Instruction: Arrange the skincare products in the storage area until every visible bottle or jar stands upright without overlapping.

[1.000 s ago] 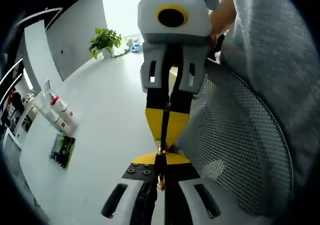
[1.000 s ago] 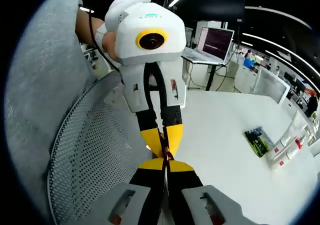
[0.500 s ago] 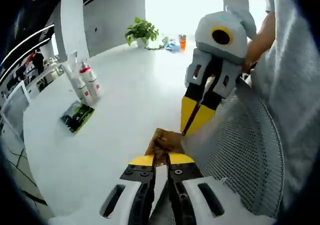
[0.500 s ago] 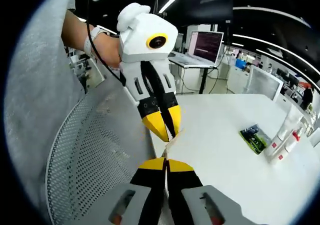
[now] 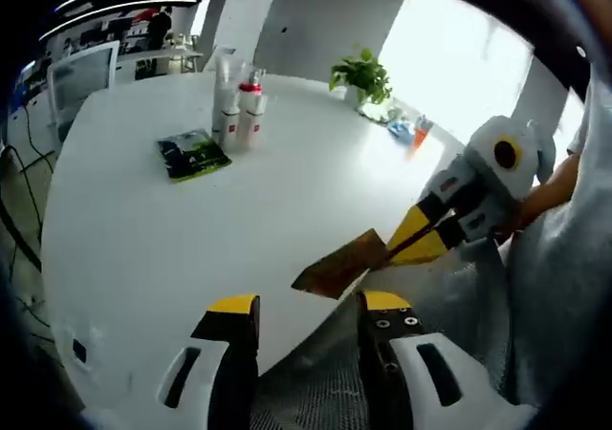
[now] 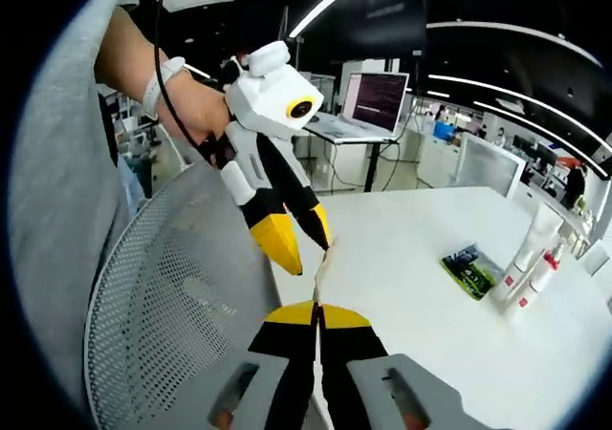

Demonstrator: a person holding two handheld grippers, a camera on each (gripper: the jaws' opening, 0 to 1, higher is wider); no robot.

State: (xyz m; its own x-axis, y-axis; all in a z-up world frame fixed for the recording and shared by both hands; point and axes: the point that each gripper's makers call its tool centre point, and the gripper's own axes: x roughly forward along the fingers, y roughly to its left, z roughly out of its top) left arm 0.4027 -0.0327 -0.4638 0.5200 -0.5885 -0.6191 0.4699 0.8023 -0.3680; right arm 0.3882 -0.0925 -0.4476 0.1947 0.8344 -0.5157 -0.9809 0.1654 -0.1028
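Jaws of left gripper (image 5: 306, 308) apart, nothing between them, poised above edge of white table (image 5: 143, 239). Right gripper (image 6: 316, 313) jaws together, clamped on thin brown card (image 5: 341, 264), seen edge-on in right gripper view. Skincare bottles (image 5: 237, 113) upright in tight cluster at far side of table, just beside dark green packet (image 5: 193, 154) lying flat. Potted plant (image 5: 364, 75) farther back. Mesh chair back (image 6: 172, 306) near table edge.
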